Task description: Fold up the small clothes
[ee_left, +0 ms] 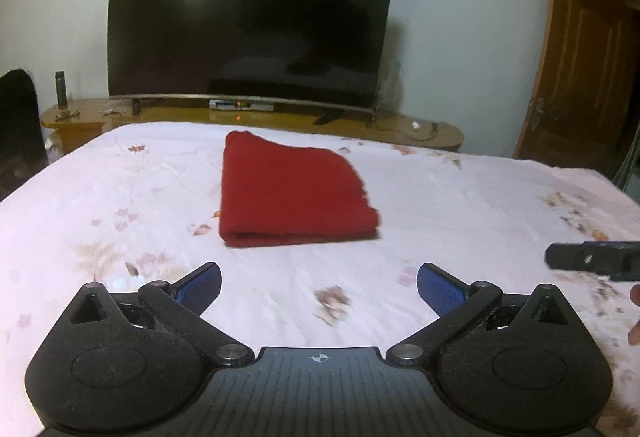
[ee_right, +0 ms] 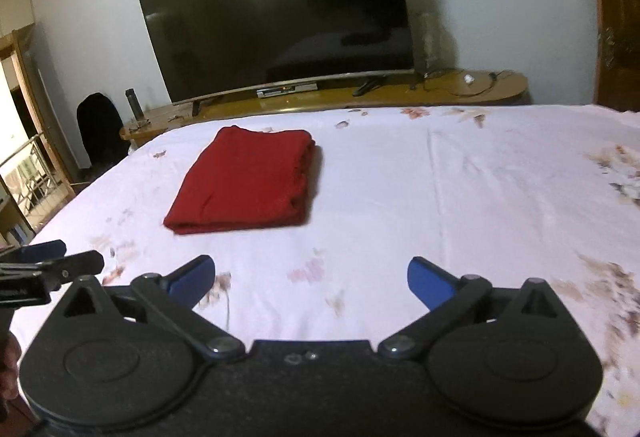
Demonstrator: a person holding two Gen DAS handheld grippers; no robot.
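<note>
The folded red cloth (ee_left: 294, 193) lies on the bed (ee_left: 460, 205), ahead of both wide-open, empty grippers. The left gripper (ee_left: 319, 289) faces it straight; it sits left of the right gripper (ee_right: 311, 283).

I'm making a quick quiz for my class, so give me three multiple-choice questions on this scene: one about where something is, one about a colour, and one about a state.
1. Where does the folded cloth lie?
A. on the bed sheet
B. on the TV stand
C. in a claw

2. What colour is the cloth?
A. blue
B. red
C. white

3. How is the left claw?
A. shut on the cloth
B. shut and empty
C. open and empty

Answers:
1 A: the cloth rests flat on the flowered sheet, in front of the television.
2 B: it is plainly red in both views.
3 C: its blue pads stand wide apart with only sheet between them.
</note>
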